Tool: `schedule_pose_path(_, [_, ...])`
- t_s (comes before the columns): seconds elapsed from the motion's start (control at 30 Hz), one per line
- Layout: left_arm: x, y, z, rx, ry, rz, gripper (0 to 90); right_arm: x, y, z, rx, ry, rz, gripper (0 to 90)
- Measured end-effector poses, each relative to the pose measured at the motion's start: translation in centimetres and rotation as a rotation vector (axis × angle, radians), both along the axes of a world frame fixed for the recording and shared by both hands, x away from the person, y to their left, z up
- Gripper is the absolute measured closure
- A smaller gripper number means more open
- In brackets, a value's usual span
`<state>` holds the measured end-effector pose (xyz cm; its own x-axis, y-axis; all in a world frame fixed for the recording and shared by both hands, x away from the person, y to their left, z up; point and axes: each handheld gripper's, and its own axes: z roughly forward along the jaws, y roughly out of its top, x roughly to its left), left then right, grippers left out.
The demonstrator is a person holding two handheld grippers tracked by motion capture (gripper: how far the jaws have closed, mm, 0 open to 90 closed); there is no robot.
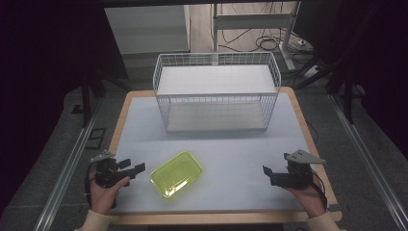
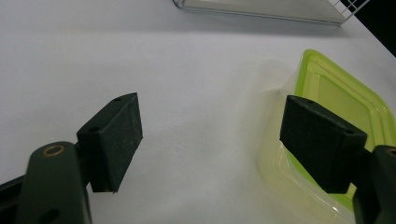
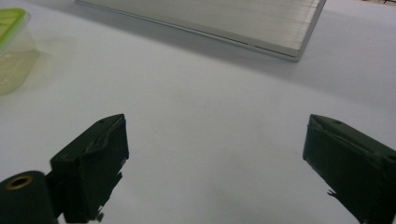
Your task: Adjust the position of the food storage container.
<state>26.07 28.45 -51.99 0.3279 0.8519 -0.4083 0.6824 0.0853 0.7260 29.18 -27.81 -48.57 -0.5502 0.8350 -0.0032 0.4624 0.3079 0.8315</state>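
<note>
A translucent yellow-green plastic container [image 1: 177,173] lies near the table's front, left of centre. My left gripper [image 1: 137,167] sits just left of it, open, jaws pointing toward it with nothing between them. In the left gripper view the container [image 2: 343,100] shows at the right, partly behind the right jaw. My right gripper [image 1: 266,174] rests open at the front right, pointing left, well apart from the container. In the right gripper view the container [image 3: 11,44] sits at the far left edge.
A white wire basket shelf [image 1: 216,91] with two tiers stands at the back middle of the white table [image 1: 231,154]. Its lower board [image 3: 224,21] shows ahead in the right gripper view. The table's wooden edge [image 1: 308,130] runs around the mat.
</note>
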Motion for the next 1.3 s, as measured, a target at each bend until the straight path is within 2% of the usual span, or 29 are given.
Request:
schedule_pose_path(0.27, [-0.4, -0.4, 0.6, 0.025, -0.021, 0.006, 21.1, -0.7, -0.4, 0.3, 0.006, -0.003, -0.015, 12.1])
schedule_pose_path(0.53, [-0.6, -0.4, 1.2, 0.02, -0.038, 0.01, 21.6, -0.9, -0.9, 0.2, 0.02, -0.02, -0.021, 15.8])
schedule_pose_path(0.67, [-0.9, -0.1, 1.3, 0.011, -0.054, 0.026, 25.9, -0.6, -0.8, -0.1, 0.008, -0.015, -0.018, 16.5])
schedule_pose_path(0.73, [-1.1, 0.2, 1.4, 0.0, -0.058, 0.03, 31.0, -0.5, -0.6, -0.2, 0.001, -0.015, -0.015, 16.5])
schedule_pose_path(0.83, [-1.3, 0.4, 1.7, -0.013, -0.059, 0.018, 48.4, -0.6, -0.5, -0.3, -0.002, -0.013, -0.012, 16.5])
schedule_pose_path(0.87, [-1.5, 0.5, 2.0, -0.017, -0.061, -0.01, 55.6, -0.7, -0.5, -0.3, -0.005, -0.015, -0.014, 16.6])
schedule_pose_path(0.93, [-1.6, 0.4, 2.1, -0.009, -0.064, -0.017, 58.9, -0.7, -0.5, -0.3, -0.003, -0.017, -0.015, 16.7])
schedule_pose_path(1.07, [-2.2, -0.1, 2.7, 0.022, -0.063, -0.04, 74.3, -0.8, -0.5, -0.4, -0.005, -0.016, -0.02, 17.2])
schedule_pose_path(1.13, [-2.3, -0.1, 2.9, 0.017, -0.058, -0.057, 83.1, -0.7, -0.4, -0.5, -0.011, -0.012, -0.018, 17.2])
schedule_pose_path(1.23, [-2.5, -0.4, 3.1, 0.008, -0.053, -0.076, 89.9, -0.7, -0.4, -0.5, -0.015, -0.013, -0.018, 17.3])
schedule_pose_path(1.3, [-2.6, -0.5, 3.1, 0.01, -0.053, -0.081, 90.0, -0.7, -0.5, -0.5, -0.014, -0.012, -0.018, 17.3])
